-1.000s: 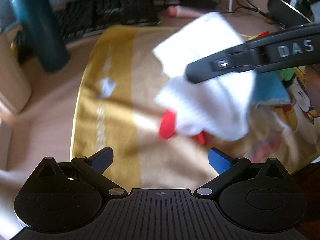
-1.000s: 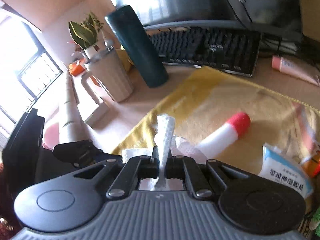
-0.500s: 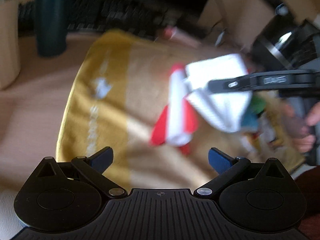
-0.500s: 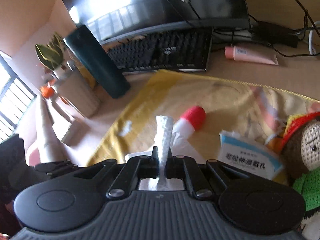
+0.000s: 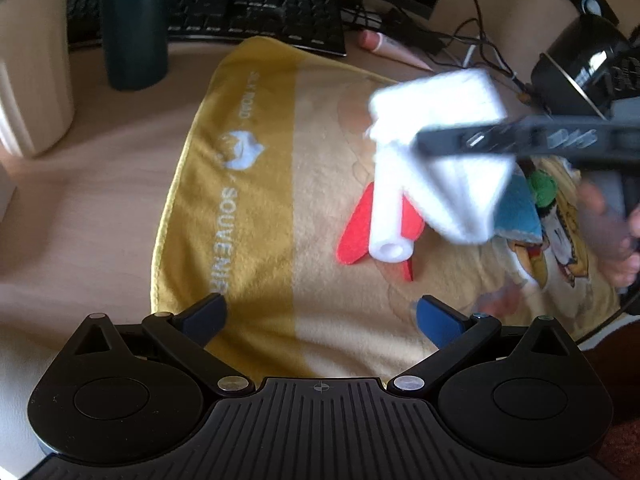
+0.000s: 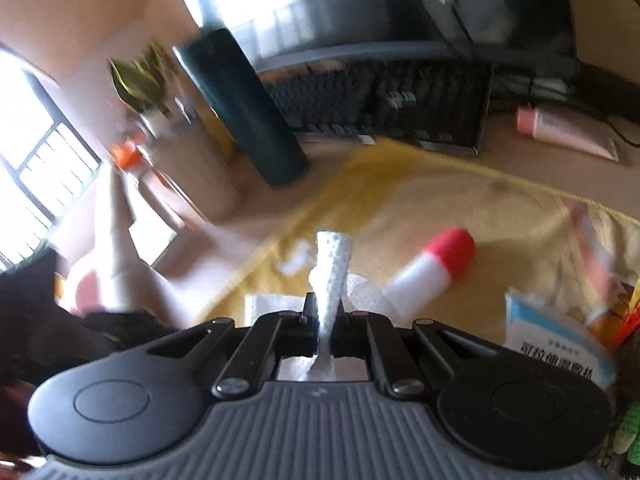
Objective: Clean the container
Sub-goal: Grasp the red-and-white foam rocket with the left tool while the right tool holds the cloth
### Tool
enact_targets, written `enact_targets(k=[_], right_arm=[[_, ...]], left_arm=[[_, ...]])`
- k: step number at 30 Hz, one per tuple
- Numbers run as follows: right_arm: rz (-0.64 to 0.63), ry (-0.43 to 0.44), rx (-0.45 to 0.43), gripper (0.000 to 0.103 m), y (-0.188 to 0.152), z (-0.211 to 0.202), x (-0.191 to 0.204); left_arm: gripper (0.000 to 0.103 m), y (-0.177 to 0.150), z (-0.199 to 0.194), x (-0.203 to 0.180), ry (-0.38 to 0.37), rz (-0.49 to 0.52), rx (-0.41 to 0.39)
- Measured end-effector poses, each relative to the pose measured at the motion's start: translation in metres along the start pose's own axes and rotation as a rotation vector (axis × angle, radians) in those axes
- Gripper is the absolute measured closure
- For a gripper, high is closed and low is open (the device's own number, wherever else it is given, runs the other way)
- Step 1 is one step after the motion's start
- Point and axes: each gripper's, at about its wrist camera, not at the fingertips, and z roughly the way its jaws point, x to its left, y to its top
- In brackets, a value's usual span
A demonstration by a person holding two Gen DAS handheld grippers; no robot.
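Observation:
A white tube-shaped container with red fins lies on the yellow towel, its open end towards me. The right wrist view shows its red rounded tip. My left gripper is open and holds nothing, a little short of the tube's open end. My right gripper comes in from the right, shut on a folded white wipe. The wipe hangs just above and right of the tube; whether it touches is unclear. In the right wrist view the wipe sticks up from the shut right gripper.
A dark teal bottle, a beige pot, a black keyboard and a pink tube stand behind the towel. A blue-and-white wipes pack and a crochet doll lie at the right. A hand holds the right gripper.
The wipe in my right gripper has shifted up and to the right off the tube, so the tube's open end now shows. Both cameras have swung; the left gripper stays open.

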Motion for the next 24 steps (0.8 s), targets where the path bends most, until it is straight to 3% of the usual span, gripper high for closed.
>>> enact_targets(k=[4,8,15,17,19,21,23,24], right_arm=[[0.059,-0.062,-0.007,0.097,-0.007,-0.010,-0.020],[0.065,-0.241,-0.059,0.097,-0.007,-0.028,-0.039],[0.147,-0.267,-0.266,0.097,-0.016,-0.101,-0.059],[0.173,-0.273,-0.308,0.097,-0.024,-0.118,-0.062],[0.203,-0.274,-0.334,0.097,-0.032,-0.131,-0.067],[0.225,-0.283,-0.345,0.096,-0.040,-0.140,-0.072],[0.244,-0.294,-0.346,0.096,-0.046,-0.144,-0.079],[0.254,-0.300,-0.345,0.096,-0.048,-0.145,-0.081]], left_arm=[[0.000,0.021,-0.016,-0.013,-0.038,0.065,-0.034],[0.000,0.069,-0.016,-0.035,-0.089,0.099,-0.093],[0.001,0.152,0.057,-0.083,0.025,0.246,-0.003],[0.005,0.164,0.084,-0.092,0.027,0.292,0.063],[0.035,0.167,0.104,-0.097,0.030,0.333,0.136],[0.041,0.167,0.119,-0.098,0.034,0.368,0.193],[0.043,0.162,0.125,-0.098,0.034,0.405,0.199],[0.053,0.161,0.125,-0.098,0.031,0.416,0.197]])
